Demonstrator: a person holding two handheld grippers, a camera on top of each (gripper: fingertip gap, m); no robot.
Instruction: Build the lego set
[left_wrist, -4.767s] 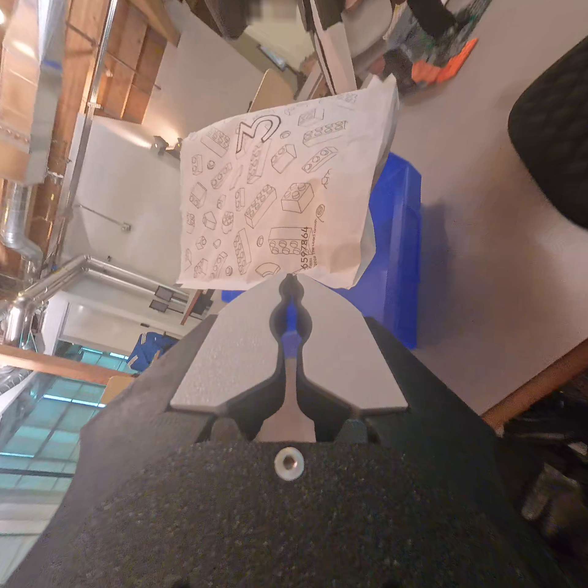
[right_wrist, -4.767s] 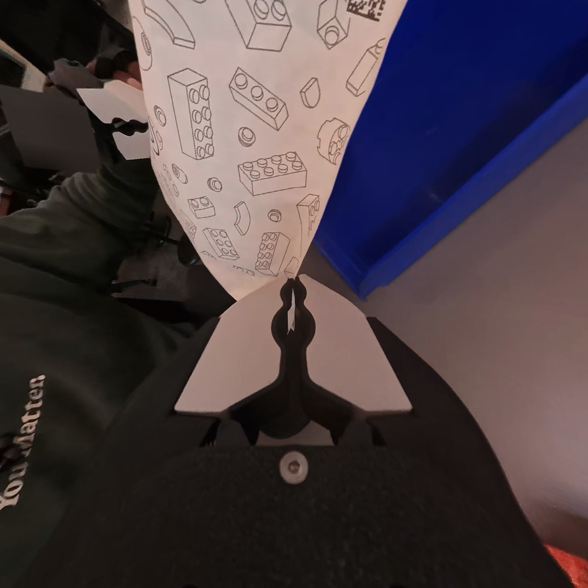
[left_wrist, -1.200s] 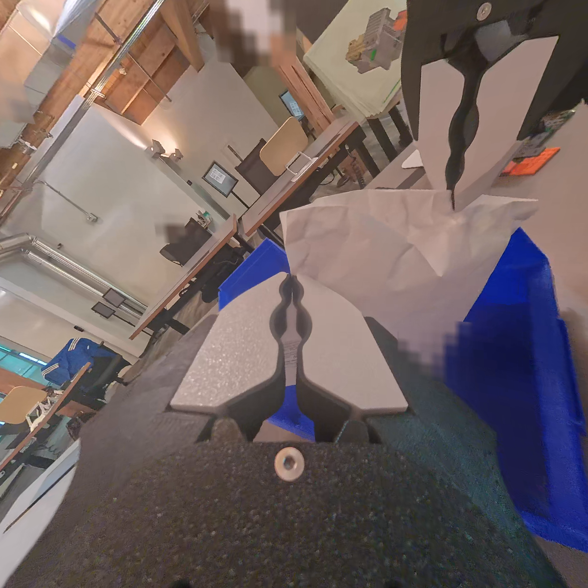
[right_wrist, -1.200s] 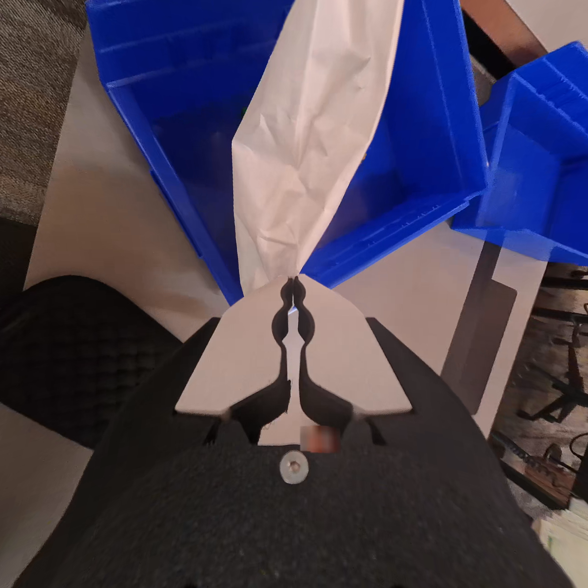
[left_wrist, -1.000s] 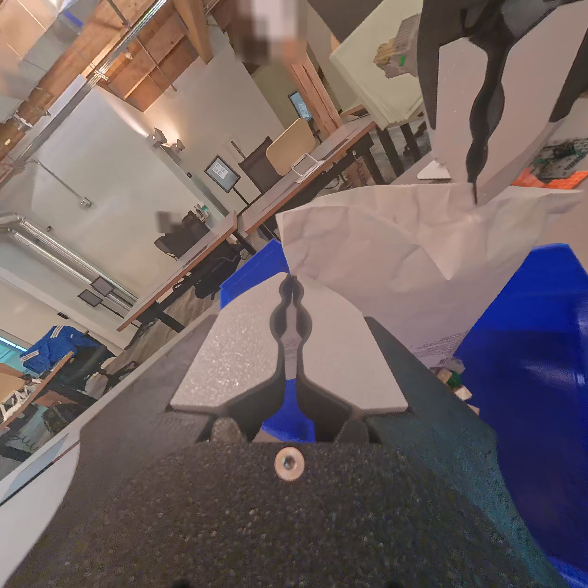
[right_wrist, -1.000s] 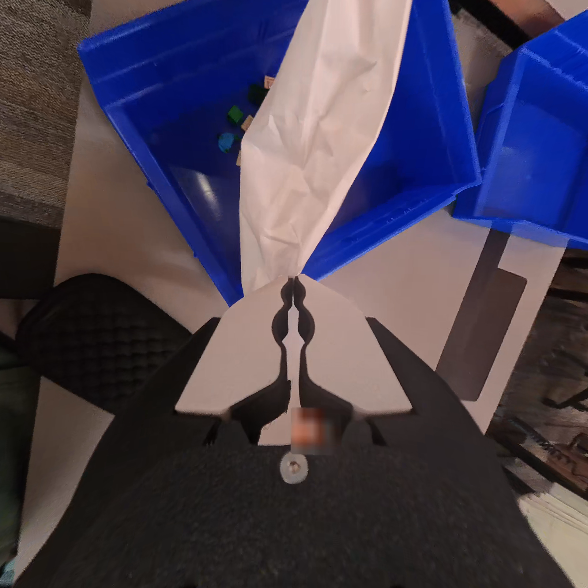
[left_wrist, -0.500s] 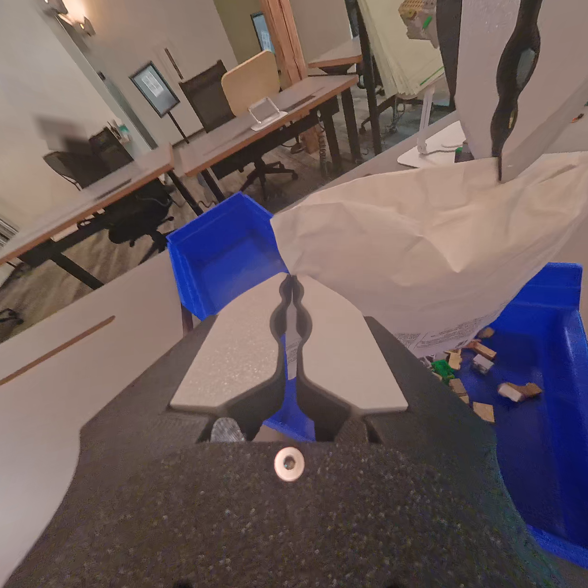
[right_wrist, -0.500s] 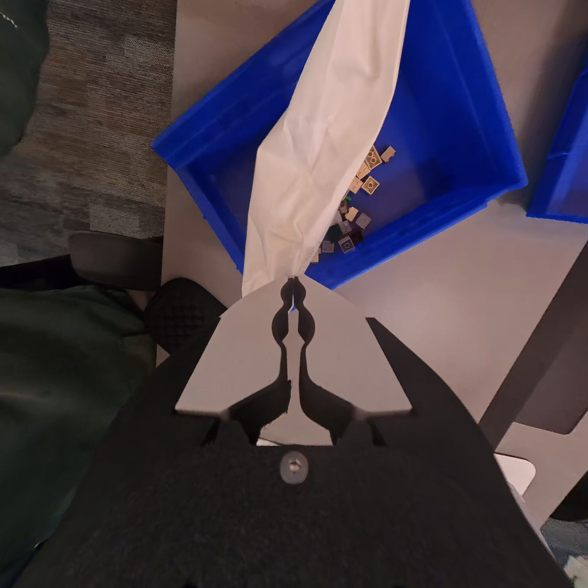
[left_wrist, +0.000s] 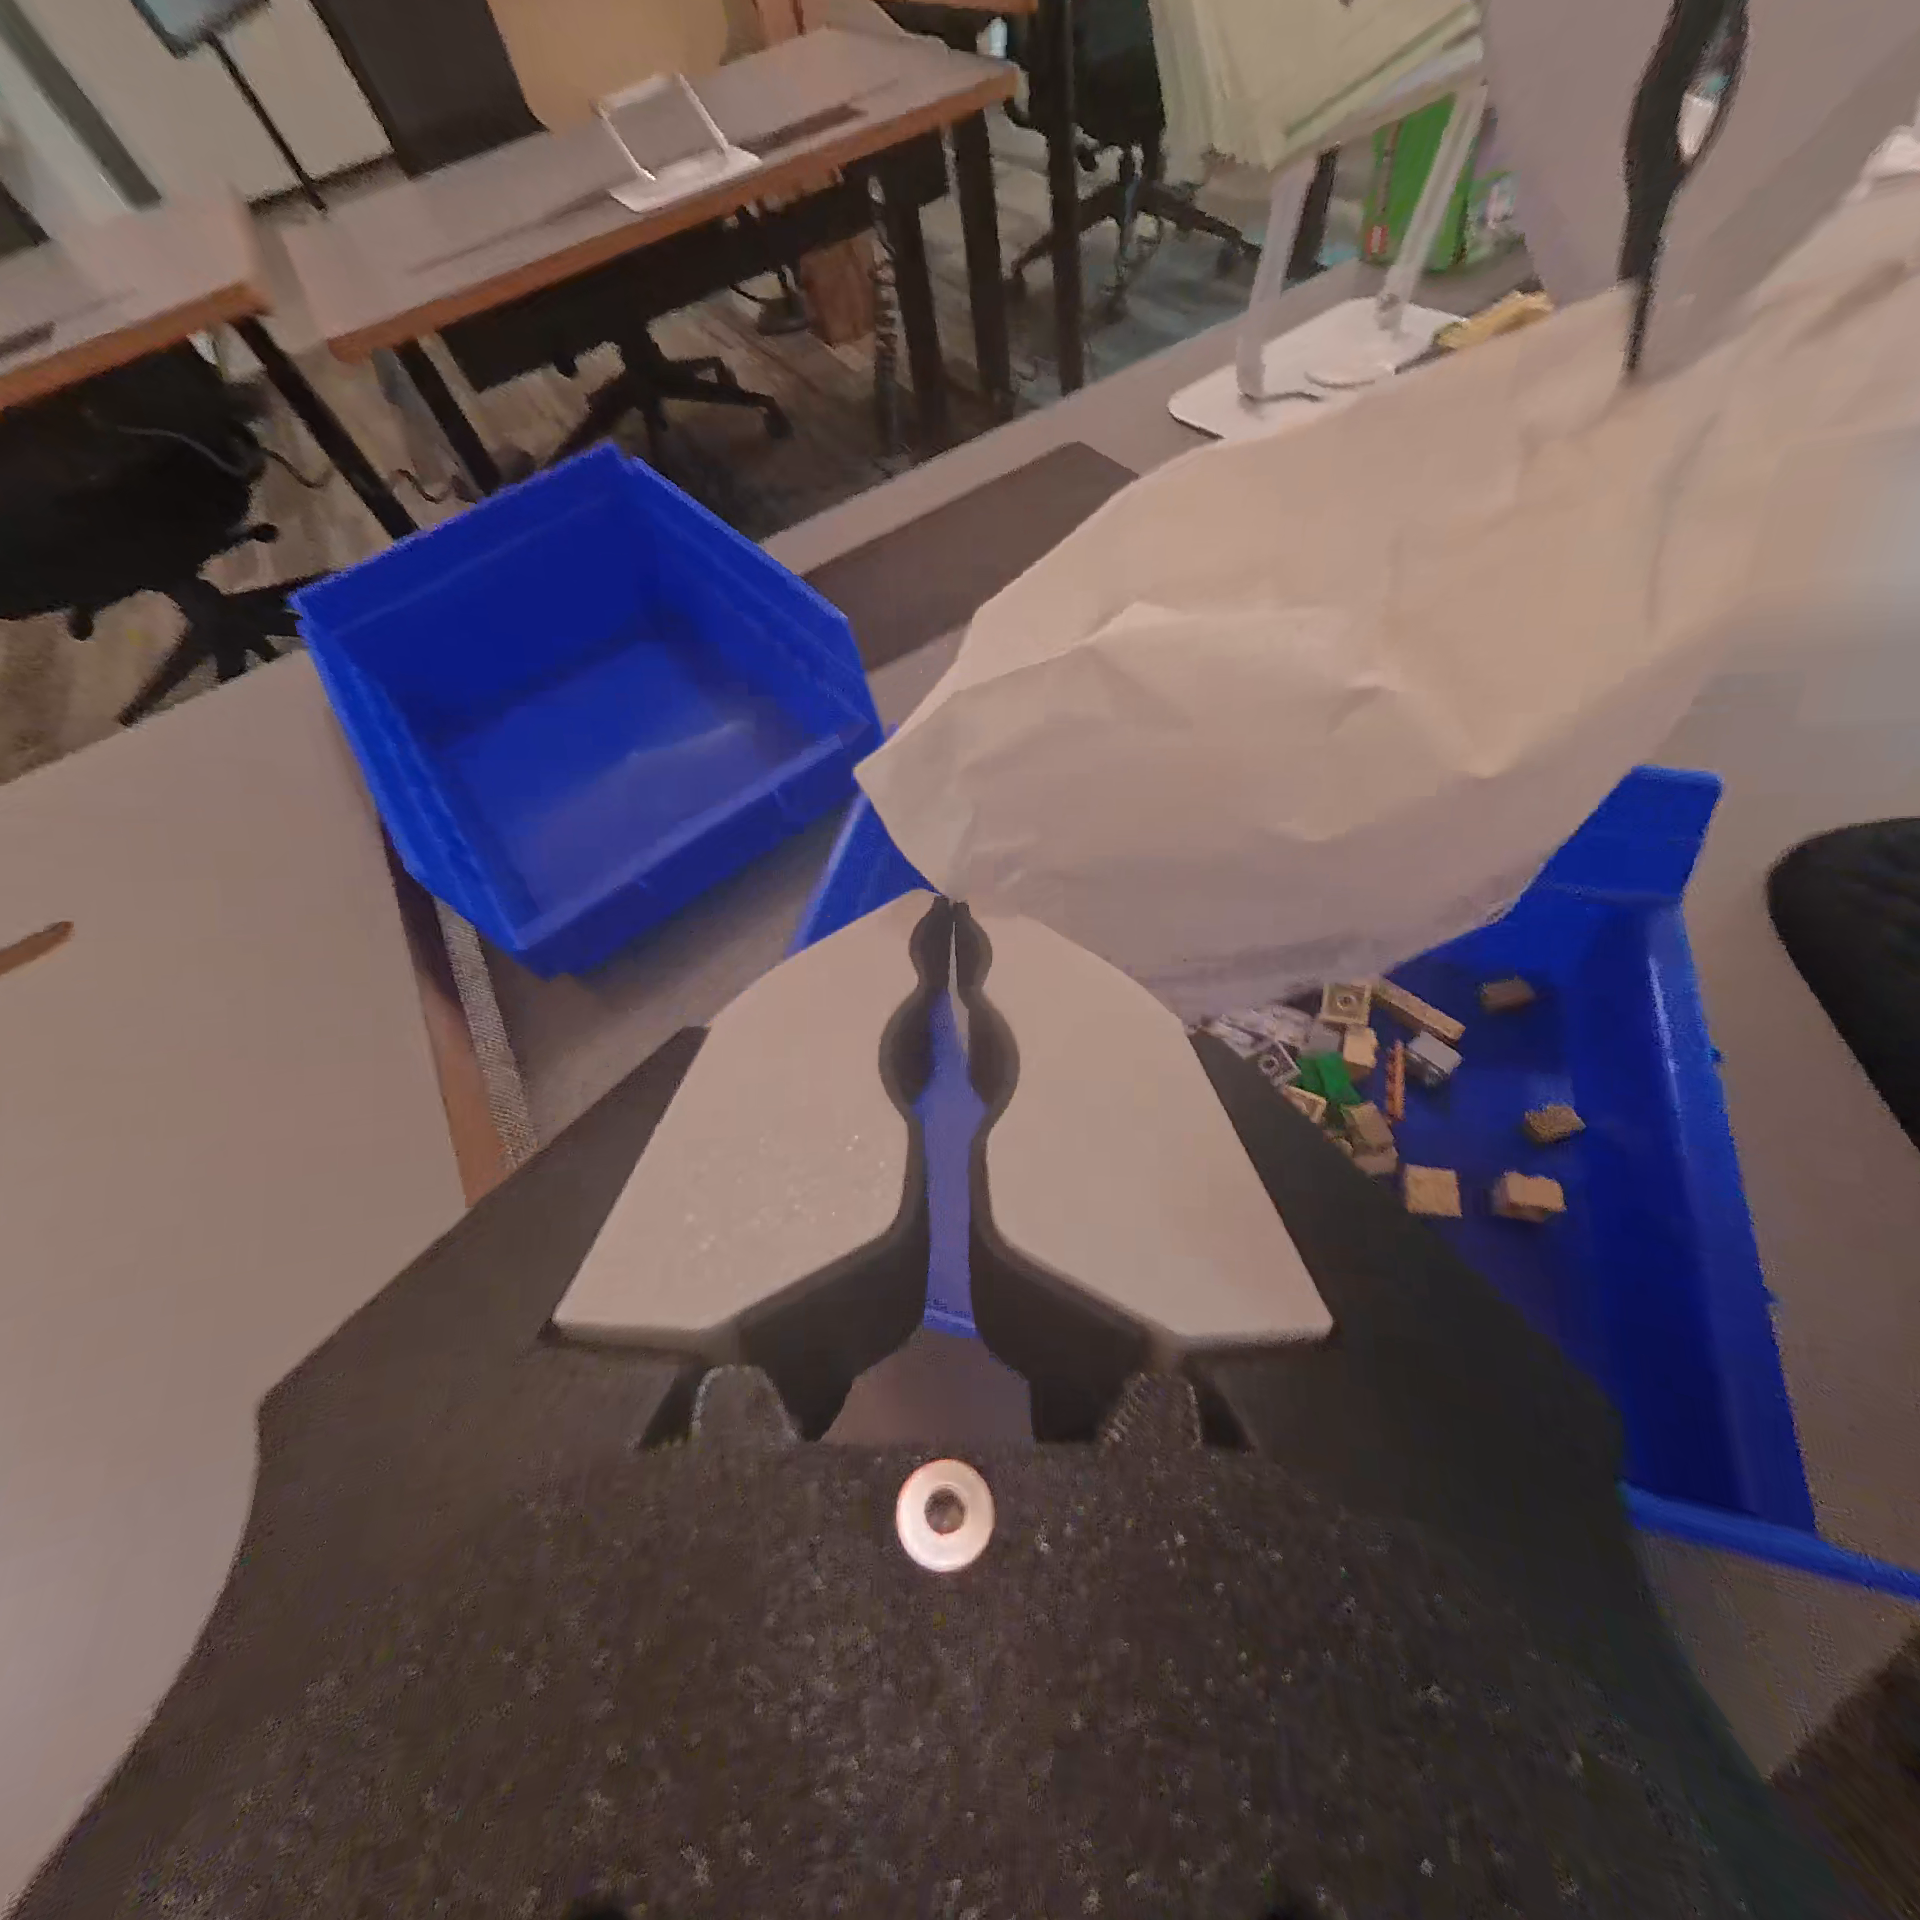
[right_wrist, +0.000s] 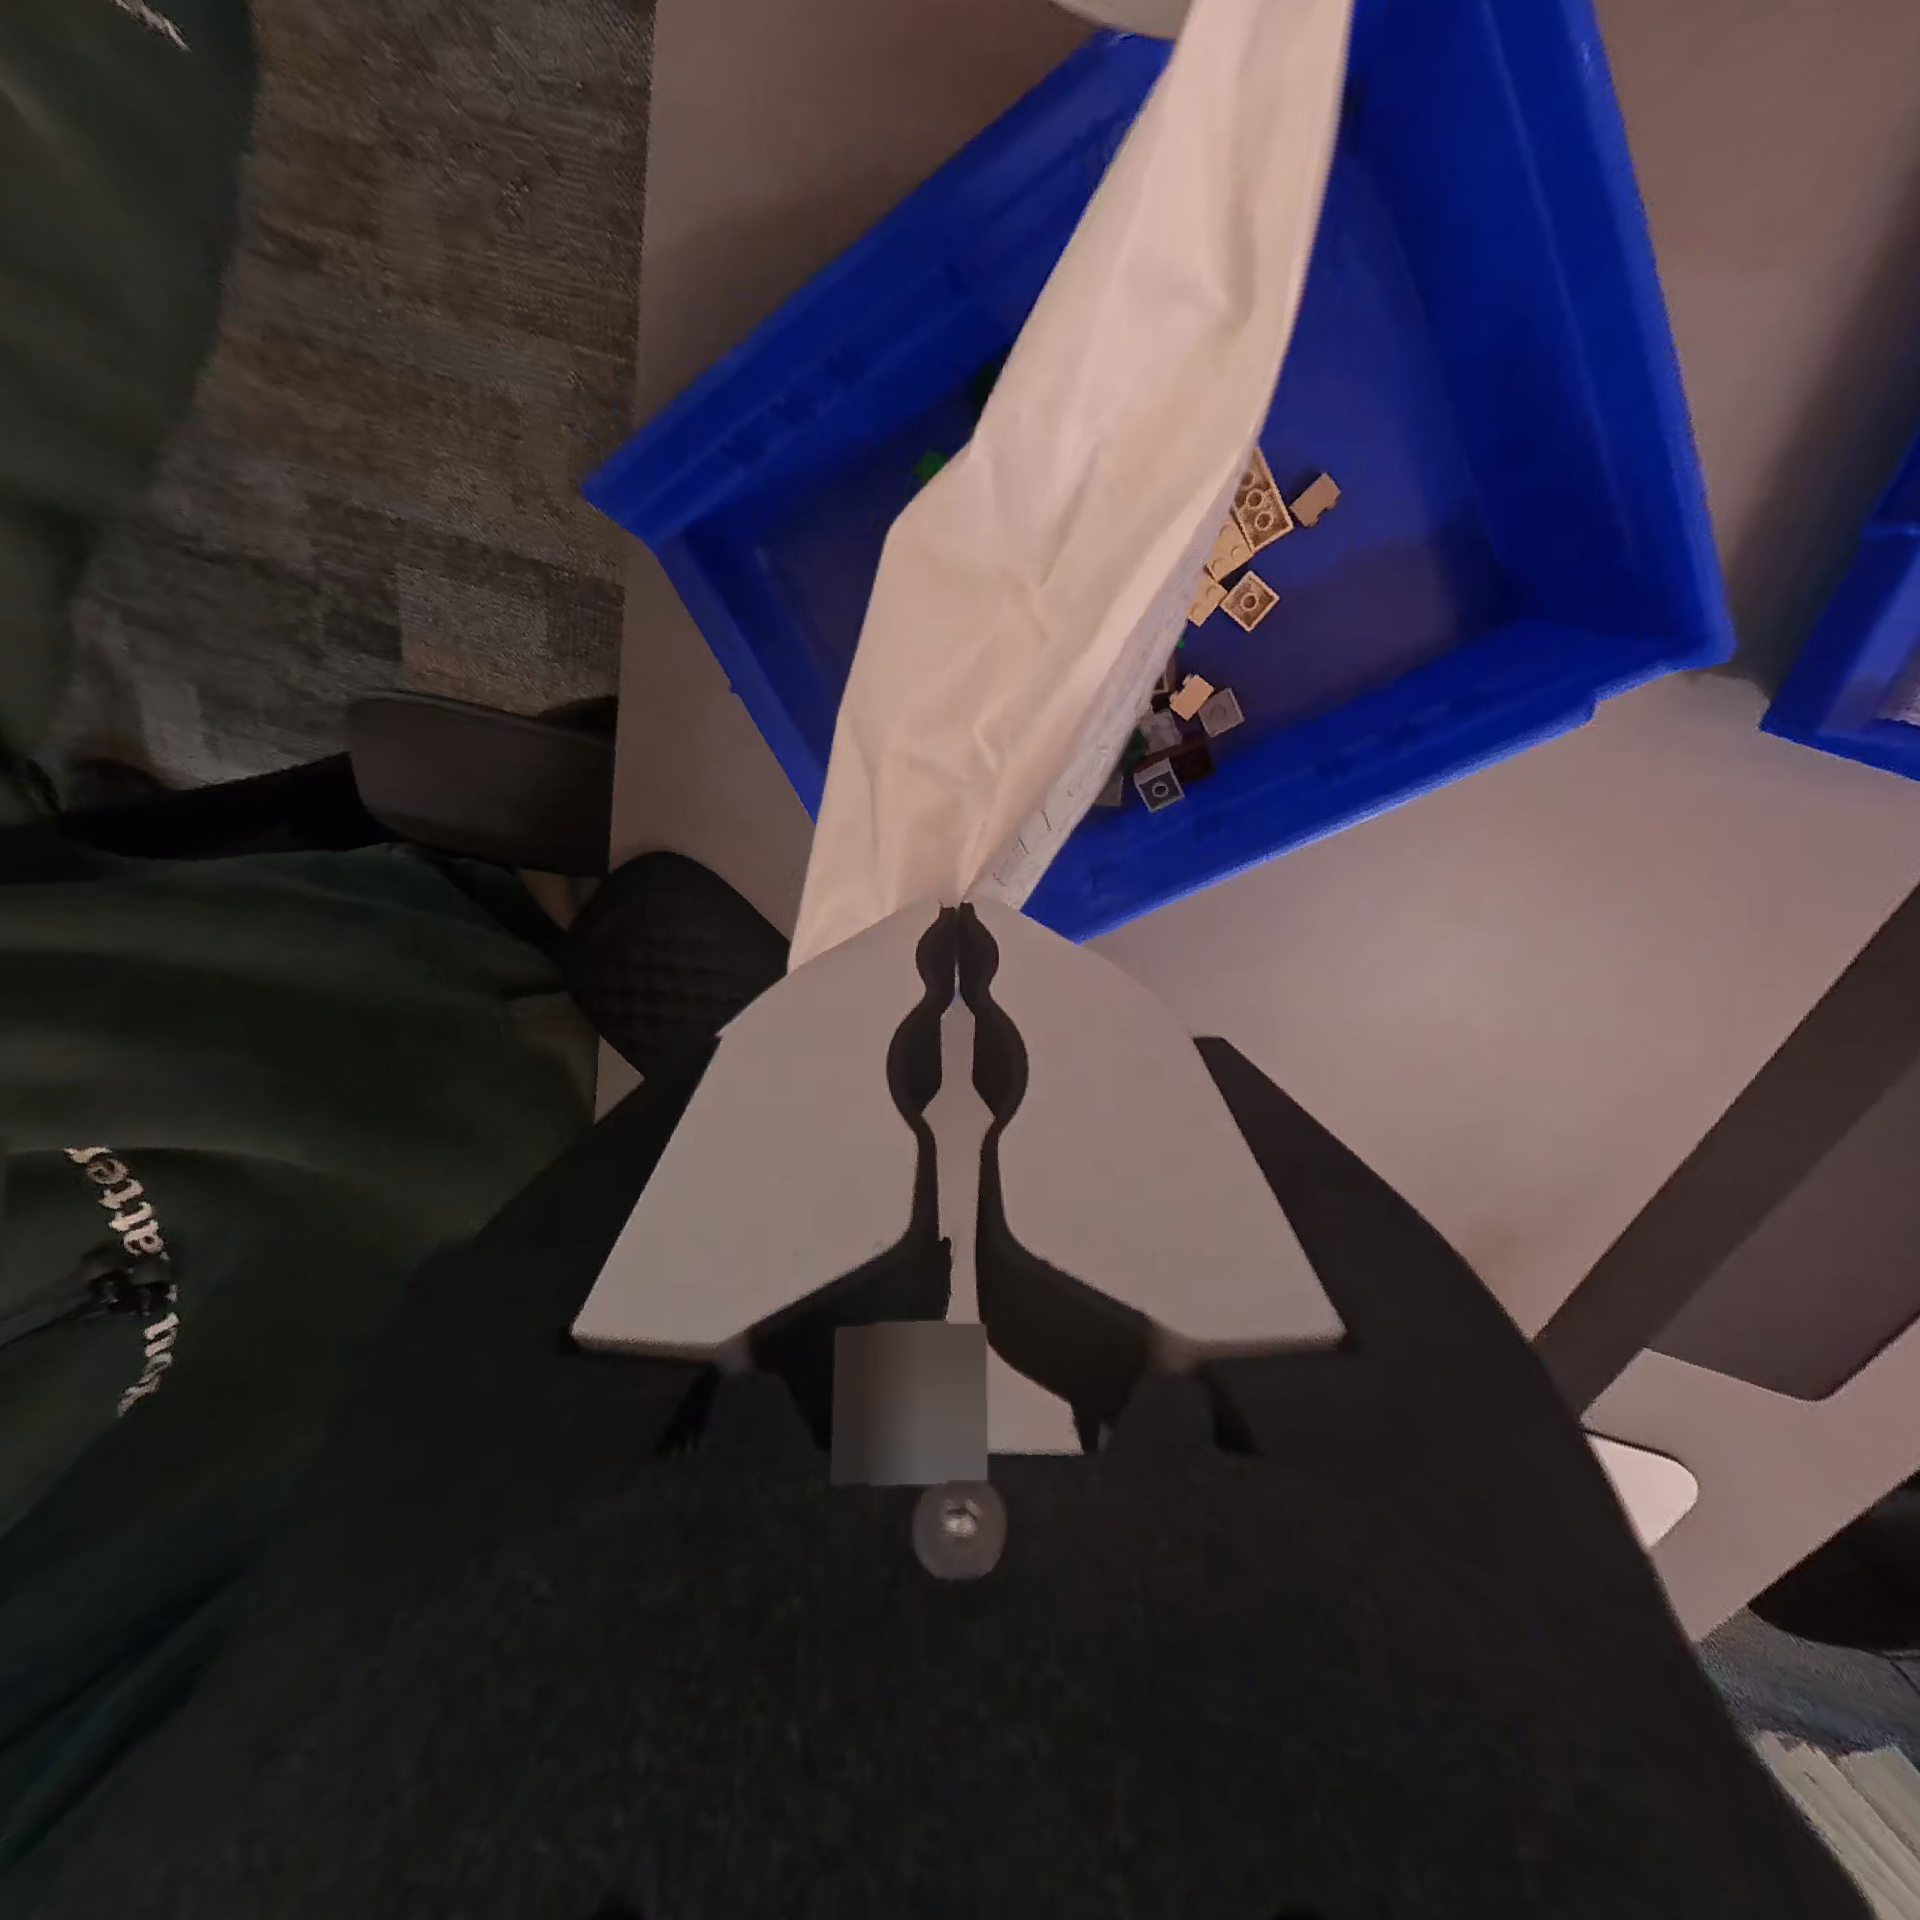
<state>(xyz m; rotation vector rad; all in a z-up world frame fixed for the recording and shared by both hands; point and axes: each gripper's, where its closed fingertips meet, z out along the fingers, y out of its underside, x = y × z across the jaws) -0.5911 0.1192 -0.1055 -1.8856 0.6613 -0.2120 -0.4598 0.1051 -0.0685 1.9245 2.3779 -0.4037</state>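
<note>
With both sets of jaws pinched together on opposite corners of it, the white paper bag (left_wrist: 1382, 665) hangs stretched between the left hand-held gripper (left_wrist: 951, 906) and the right hand-held gripper (right_wrist: 954, 909), which shows higher up in the left wrist view. The bag sags over the near blue bin (right_wrist: 1538, 436), its lower edge just above a scatter of small tan, grey and green bricks (right_wrist: 1236, 582) on the bin floor. Farther off on the grey surface (left_wrist: 187, 987) stands a second blue bin (left_wrist: 592, 717), with desks and chairs beyond. Going by this, the bag is mid-emptying, and whether bricks remain inside cannot be told
</note>
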